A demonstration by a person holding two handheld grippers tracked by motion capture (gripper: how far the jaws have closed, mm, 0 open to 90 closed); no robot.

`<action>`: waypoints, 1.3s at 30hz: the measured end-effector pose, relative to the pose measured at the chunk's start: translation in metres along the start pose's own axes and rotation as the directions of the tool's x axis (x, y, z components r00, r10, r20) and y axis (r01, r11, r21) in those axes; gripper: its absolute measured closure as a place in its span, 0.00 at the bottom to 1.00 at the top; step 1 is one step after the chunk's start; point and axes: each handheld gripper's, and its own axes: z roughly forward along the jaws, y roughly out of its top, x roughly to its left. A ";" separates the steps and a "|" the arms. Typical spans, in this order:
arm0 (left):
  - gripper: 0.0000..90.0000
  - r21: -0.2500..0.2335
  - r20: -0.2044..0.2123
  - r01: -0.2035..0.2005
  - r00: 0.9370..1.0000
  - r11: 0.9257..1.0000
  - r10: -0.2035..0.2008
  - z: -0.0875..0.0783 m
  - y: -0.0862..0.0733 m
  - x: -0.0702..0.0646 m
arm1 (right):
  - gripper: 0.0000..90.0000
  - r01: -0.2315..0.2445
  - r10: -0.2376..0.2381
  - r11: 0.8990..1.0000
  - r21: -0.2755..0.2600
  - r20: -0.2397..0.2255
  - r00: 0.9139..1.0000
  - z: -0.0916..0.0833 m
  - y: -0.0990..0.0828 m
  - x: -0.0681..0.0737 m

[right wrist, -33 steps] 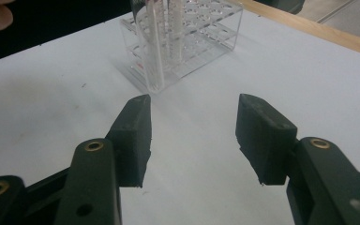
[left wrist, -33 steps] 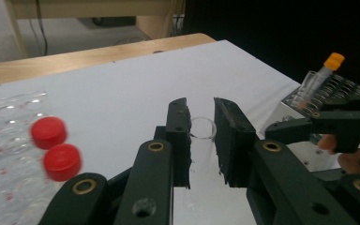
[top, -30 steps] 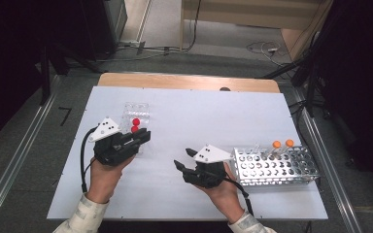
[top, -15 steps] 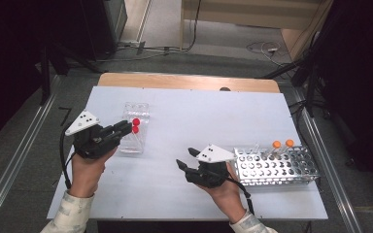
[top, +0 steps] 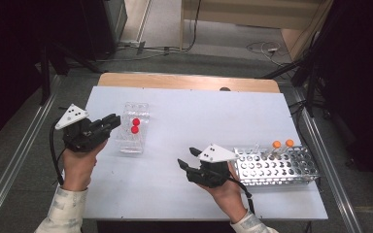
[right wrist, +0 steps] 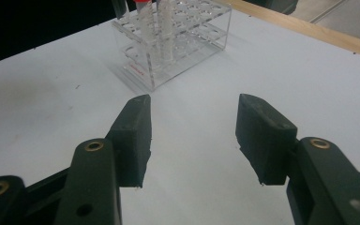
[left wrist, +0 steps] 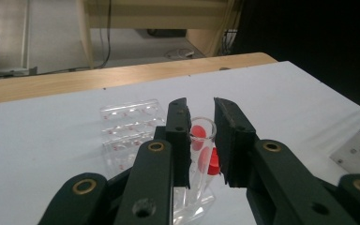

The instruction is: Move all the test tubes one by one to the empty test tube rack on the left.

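Note:
A clear plastic rack (top: 132, 141) stands left of centre on the white table and holds two red-capped tubes (top: 136, 122). My left gripper (top: 115, 120) hovers just left of that rack, pointing at it. In the left gripper view its jaws (left wrist: 200, 103) stand close together with a narrow slit, nothing pressed between them; the tubes (left wrist: 211, 161) and the rack (left wrist: 126, 117) show beyond the tips. My right gripper (top: 186, 157) rests near the table's front, open and empty. In the right gripper view it (right wrist: 194, 101) faces the clear rack (right wrist: 187, 42) farther off.
A metal perforated rack (top: 277, 167) with two orange-capped tubes (top: 276, 144) stands at the right, right behind my right hand. A wooden strip (top: 189, 81) runs along the table's far edge. Metal rails flank the table on the floor.
My left gripper has drawn back to the left, away from the red-capped tubes in the clear rack. The right gripper and both racks have stayed put.

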 end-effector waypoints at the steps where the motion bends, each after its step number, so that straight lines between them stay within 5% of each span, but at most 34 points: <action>1: 0.85 -0.001 -0.008 0.002 1.000 1.000 -0.002 0.000 0.000 0.002 | 0.49 0.000 0.000 1.000 0.000 0.000 1.000 0.000 0.000 0.000; 8: 0.85 0.010 -0.060 0.024 0.998 1.000 -0.023 0.015 0.000 0.018 | 0.49 -0.003 0.003 1.000 -0.003 0.002 1.000 -0.001 0.000 -0.001; 23: 0.85 0.003 -0.097 0.002 0.995 1.000 -0.001 0.024 0.004 0.018 | 0.49 -0.019 0.019 1.000 -0.012 0.004 1.000 -0.005 0.000 -0.004; 39: 0.85 0.075 -0.165 -0.097 0.980 0.992 0.108 0.045 -0.018 0.004 | 0.49 -0.019 0.019 1.000 -0.009 0.006 1.000 -0.005 -0.001 -0.005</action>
